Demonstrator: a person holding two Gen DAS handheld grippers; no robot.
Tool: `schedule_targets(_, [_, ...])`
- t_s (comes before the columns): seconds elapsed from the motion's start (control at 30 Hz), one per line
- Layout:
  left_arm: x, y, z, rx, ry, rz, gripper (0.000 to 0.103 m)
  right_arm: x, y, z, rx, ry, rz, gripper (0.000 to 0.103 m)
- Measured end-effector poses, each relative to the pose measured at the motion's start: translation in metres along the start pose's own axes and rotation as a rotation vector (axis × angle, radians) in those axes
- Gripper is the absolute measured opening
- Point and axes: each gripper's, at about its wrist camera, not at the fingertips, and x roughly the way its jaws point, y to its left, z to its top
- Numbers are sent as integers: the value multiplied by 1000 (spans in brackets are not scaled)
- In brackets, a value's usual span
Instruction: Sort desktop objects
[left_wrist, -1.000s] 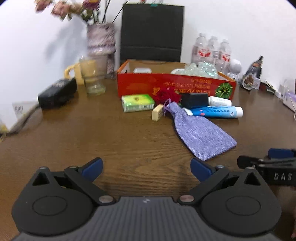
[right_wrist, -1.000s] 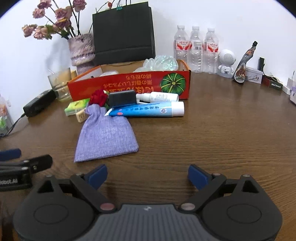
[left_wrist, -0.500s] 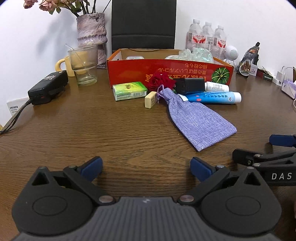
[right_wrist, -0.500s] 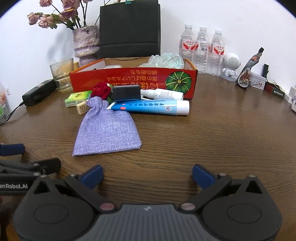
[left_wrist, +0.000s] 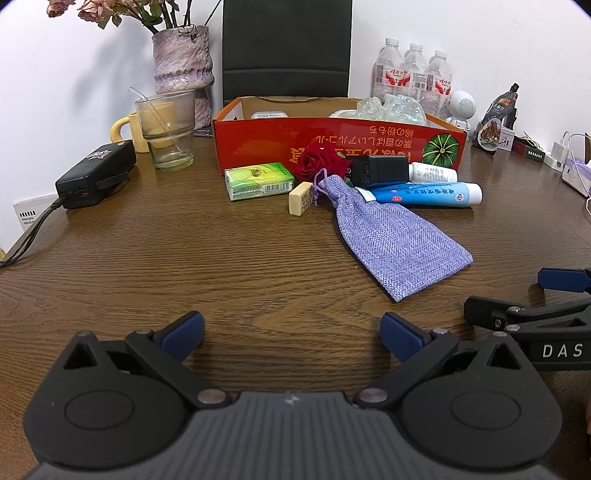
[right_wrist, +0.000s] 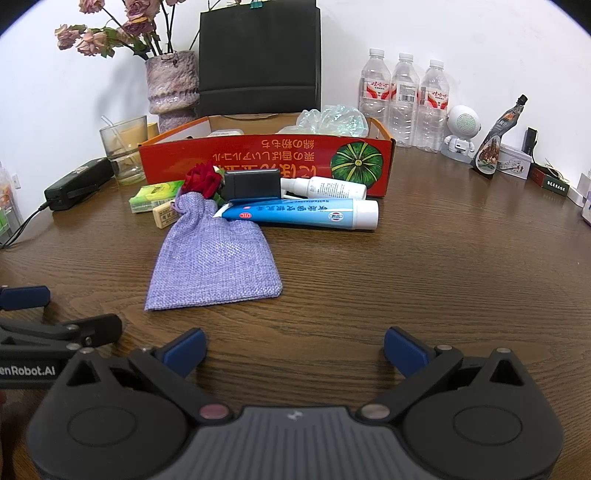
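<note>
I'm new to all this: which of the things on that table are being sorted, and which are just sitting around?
Probably for sorting:
purple pouch
blue tube
white bottle
black block
red rose
green packet
beige tile
red box

Probably just lying about:
water bottles
vase
glass
power bank

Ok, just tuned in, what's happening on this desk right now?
A person holds both grippers low over the wooden table, near its front edge. The left gripper and right gripper are open and empty. Nothing loose is being handled yet: the purple drawstring pouch, blue tube, white spray bottle, black charger block, red rose, green tissue pack and mahjong tile lie in front of the red cardboard box.
</note>
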Motion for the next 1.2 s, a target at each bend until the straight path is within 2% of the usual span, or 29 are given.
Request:
schedule_targets(1.03, [1, 0, 0, -1, 1, 1, 103, -1, 0, 1, 7, 0, -12, 103])
schedule_targets(1.2, [3, 7, 7, 14, -21, -23, 103, 1, 1, 6, -3, 11, -3, 103])
